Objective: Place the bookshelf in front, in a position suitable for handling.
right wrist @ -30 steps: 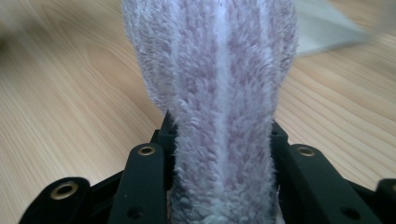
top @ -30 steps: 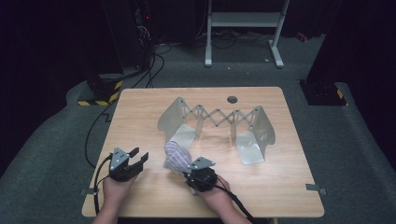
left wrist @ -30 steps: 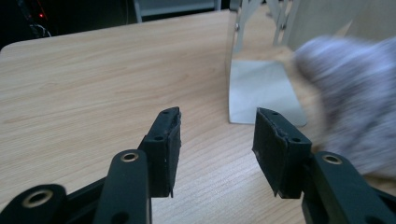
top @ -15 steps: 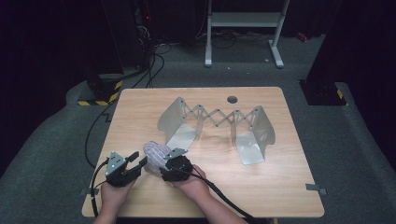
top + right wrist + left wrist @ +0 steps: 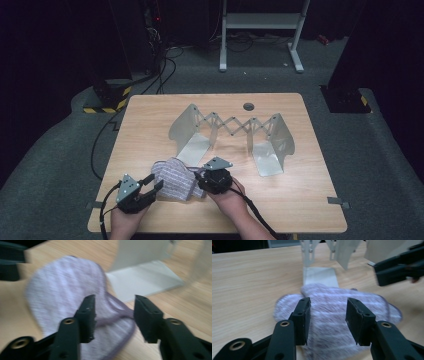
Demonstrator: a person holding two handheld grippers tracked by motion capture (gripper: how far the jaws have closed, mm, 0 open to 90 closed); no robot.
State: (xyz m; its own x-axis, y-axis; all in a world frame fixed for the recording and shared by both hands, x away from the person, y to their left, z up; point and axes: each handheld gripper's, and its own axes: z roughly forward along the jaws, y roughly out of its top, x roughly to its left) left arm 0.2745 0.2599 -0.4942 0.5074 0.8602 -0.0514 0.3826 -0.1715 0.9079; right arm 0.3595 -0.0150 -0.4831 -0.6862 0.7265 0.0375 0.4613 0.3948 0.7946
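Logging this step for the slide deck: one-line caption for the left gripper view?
Left gripper, jaws open, faces a striped purple cloth on the wooden table.

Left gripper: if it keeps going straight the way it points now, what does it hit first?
Most likely the striped cloth: it lies right ahead of the open left gripper, between the jaws. Behind it stands the folding metal rack. Exact depth is unclear.

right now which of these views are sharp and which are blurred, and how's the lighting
High view: sharp, the table evenly lit, the surrounding floor and background very dark. Left gripper view: its jaws crisp, the striped cloth soft, the other hand-held gripper blurred at the upper right. Right gripper view: blurred throughout, most on the cloth and the metal rack.
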